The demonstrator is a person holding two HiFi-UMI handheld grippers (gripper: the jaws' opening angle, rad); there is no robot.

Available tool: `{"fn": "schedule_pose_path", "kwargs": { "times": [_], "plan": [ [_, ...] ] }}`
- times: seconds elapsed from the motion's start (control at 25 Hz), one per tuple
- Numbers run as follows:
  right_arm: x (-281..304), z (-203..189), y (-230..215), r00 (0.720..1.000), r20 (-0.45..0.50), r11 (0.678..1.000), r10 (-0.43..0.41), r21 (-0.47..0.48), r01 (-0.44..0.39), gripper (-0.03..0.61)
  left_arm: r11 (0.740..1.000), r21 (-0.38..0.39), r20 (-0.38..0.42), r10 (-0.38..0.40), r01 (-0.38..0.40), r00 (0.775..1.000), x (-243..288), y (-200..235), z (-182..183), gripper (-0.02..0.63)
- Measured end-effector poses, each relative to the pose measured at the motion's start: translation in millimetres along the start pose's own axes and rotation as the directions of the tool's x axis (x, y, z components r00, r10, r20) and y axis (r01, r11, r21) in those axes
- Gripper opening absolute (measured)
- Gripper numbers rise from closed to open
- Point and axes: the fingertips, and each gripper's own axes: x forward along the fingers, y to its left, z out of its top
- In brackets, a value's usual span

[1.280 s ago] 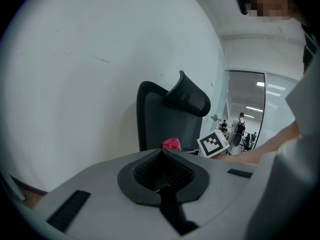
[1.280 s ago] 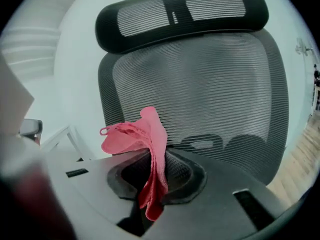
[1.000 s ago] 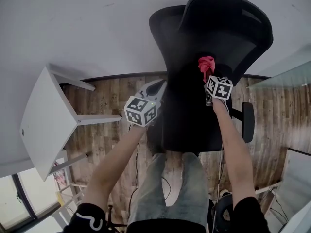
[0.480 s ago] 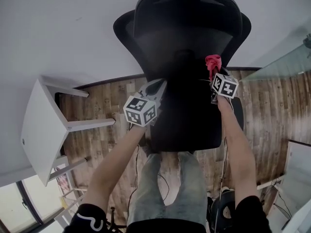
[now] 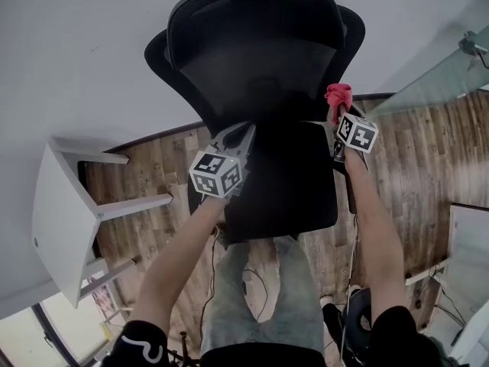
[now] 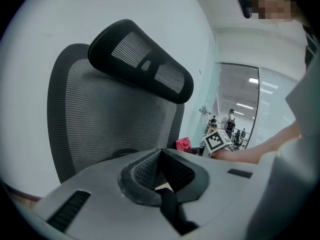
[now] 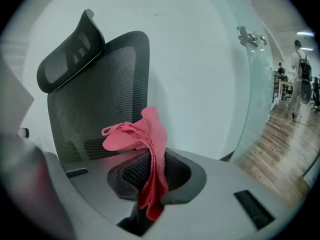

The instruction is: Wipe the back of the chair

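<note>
1. Two handheld grippers are raised toward a black mesh office chair (image 5: 252, 60) that stands on a wooden floor (image 5: 145, 174) against a pale wall, its seat (image 5: 283, 182) between the person and the chair's back.
2. Pinched tight in the jaws of the right gripper (image 7: 152, 169) is a pink cloth (image 7: 145, 134), its loose end bunched above the jaw tips.
3. From the head view, that cloth (image 5: 338, 95) sits at the right edge of the back, low down near where back and seat meet. Whether it touches the mesh cannot be told.
4. Nothing is held by the left gripper (image 6: 161, 156): its jaws are closed together, pointing at the lower middle of the mesh back (image 6: 110, 119), below the headrest (image 6: 145, 59).
5. Wiping looks barely begun, with the cloth at one edge and the broad mesh panel ahead of it.
6. Done well, the step probably calls for pressing the bunched cloth flat on the mesh, then drawing it across in long, overlapping passes from one edge to the other, working down from under the headrest (image 7: 70, 54).
7. Light, even pressure seems wise, since the mesh may flex and snag the loose folds.
8. An office chair like this one may swivel or roll under a push, so the empty left gripper (image 5: 243, 132) could brace the frame while the right gripper (image 5: 338, 115) wipes.
</note>
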Motion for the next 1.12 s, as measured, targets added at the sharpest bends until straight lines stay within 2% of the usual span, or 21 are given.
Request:
{"fn": "schedule_pose_path", "kwargs": {
  "times": [0.2, 0.32, 0.52, 0.72, 1.12],
  "plan": [
    [-21.7, 0.1, 8.9, 1.0, 0.009, 1.0, 0.009, -0.017, -0.009, 0.071, 1.0, -0.019, -0.01, -0.012, 0.012, 1.0, -6.1, 8.4, -3.4, 0.025],
    [-32.9, -0.7, 32.3, 1.0, 0.018, 1.0, 0.006, -0.01, -0.006, 0.07, 0.999, -0.017, -0.024, -0.037, 0.036, 0.999, -21.9, 16.2, -5.8, 0.025],
    [-35.4, -11.6, 113.8, 0.996, 0.035, 0.997, 0.08, -0.012, -0.08, 0.071, 0.999, -0.011, -0.03, -0.046, 0.045, 0.999, -60.3, 48.7, -7.7, 0.025],
    [-25.9, -36.5, 204.0, 0.988, 0.004, 0.985, 0.157, -0.07, -0.156, 0.072, 0.999, -0.019, -0.024, -0.029, 0.029, 0.999, -97.3, 88.7, -14.1, 0.025],
    [-4.7, -79.5, 345.3, 0.945, -0.076, 0.937, 0.318, -0.125, -0.326, 0.074, 0.996, -0.081, 0.014, 0.037, -0.036, 0.999, -163.6, 154.3, -31.8, 0.025]
  ]
}}
